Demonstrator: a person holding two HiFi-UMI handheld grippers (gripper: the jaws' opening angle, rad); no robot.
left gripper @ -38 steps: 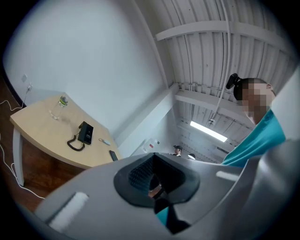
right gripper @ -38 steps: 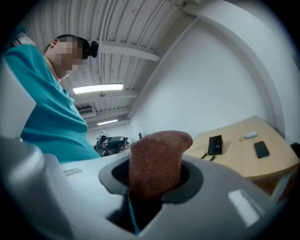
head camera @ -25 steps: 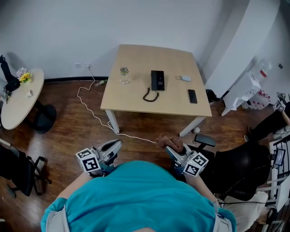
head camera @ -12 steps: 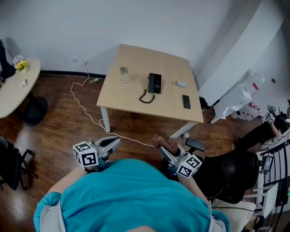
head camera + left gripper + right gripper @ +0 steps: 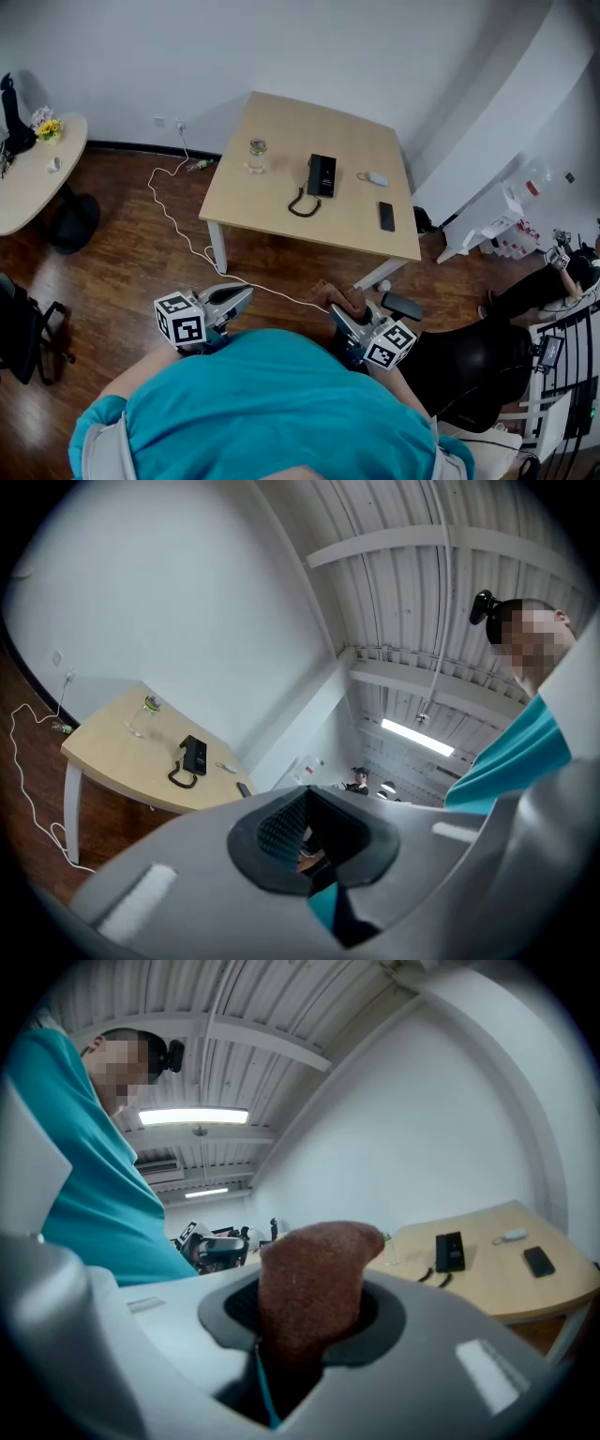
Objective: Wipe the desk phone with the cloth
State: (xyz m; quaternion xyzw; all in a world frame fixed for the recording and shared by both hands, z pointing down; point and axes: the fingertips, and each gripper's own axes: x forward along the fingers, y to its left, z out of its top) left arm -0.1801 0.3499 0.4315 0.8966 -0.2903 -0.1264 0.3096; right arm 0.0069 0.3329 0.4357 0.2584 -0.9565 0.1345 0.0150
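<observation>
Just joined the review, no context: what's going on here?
A person standing back from the table holds two tools. The right hand-held gripper is shut on a brown cloth; the left hand-held gripper is shut with nothing in it. The desk phone sits on the table, well ahead of both, so wiping has not begun.

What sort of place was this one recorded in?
Most likely an office or workshop room: a wooden desk with a desk phone, a black swivel chair, and a strip light under a bare corrugated ceiling.
</observation>
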